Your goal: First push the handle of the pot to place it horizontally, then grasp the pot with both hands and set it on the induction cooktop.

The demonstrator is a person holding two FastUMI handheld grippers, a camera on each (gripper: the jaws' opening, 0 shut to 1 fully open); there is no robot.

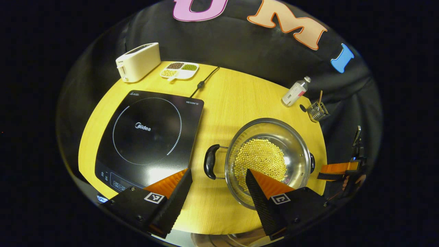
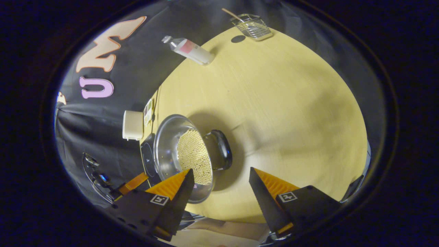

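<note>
Plainly, the cooktop (image 1: 147,137) carries "Midea" printed white at the centre of its ring, with a smaller word at its far right corner too small to trust. It lies on the table (image 1: 236,99) left of the pot (image 1: 269,161) in the left gripper view, the two close but apart. The pot stands upright, holding pale round beans (image 1: 260,159). Its two black handles (image 1: 211,161) sit on opposite sides, so its long axis runs across that view, one handle toward the cooktop and the other toward the table's right edge. The left gripper (image 1: 217,192) hangs above the near table edge, jaws spread wide and gripping nothing. The right gripper (image 2: 221,190) is likewise spread and empty, with a pot handle just ahead between its fingers. Farther back sit a toaster (image 1: 139,61), a divided dish (image 1: 180,70) and a bottle (image 1: 295,92).
</note>
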